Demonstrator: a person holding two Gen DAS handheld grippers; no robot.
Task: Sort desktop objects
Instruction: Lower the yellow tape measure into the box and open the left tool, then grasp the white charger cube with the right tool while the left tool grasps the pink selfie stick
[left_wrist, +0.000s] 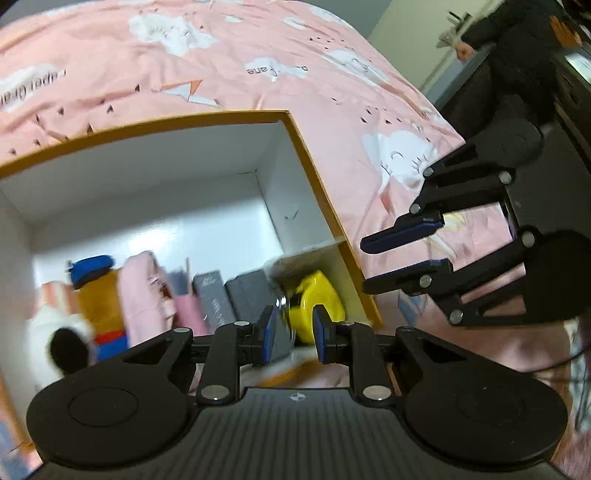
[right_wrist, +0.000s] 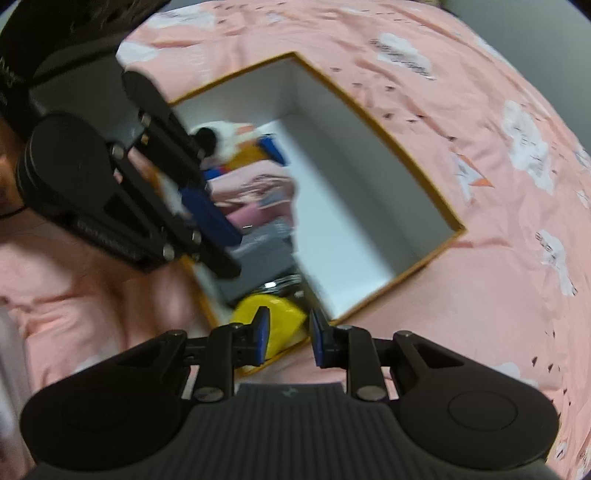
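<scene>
A pink bedspread (left_wrist: 332, 92) printed with white clouds is spread across most of both views, and on it an open box (left_wrist: 317, 173) with an orange rim and white inner walls is set. Most of the box's white floor is left bare; the sorted things are gathered along one side of it. The left gripper (left_wrist: 293, 332) is held above that side of the box, its blue-padded jaws parted by a narrow gap with nothing gripped between them. The right gripper (right_wrist: 288, 338) is held over the box's near corner, its jaws likewise slightly parted and empty. Inside the box, an orange plush toy (left_wrist: 99, 299) with a blue cap is seen beside a white plush (left_wrist: 55, 325) with a black patch, and folded pink cloth (left_wrist: 142, 295) is laid next to them. Two grey boxes (left_wrist: 216, 301) are stood just beside the cloth. A yellow object (left_wrist: 317, 299) is lodged in the corner, next to the grey boxes. A small glass item beside it is too blurred to be identified.
</scene>
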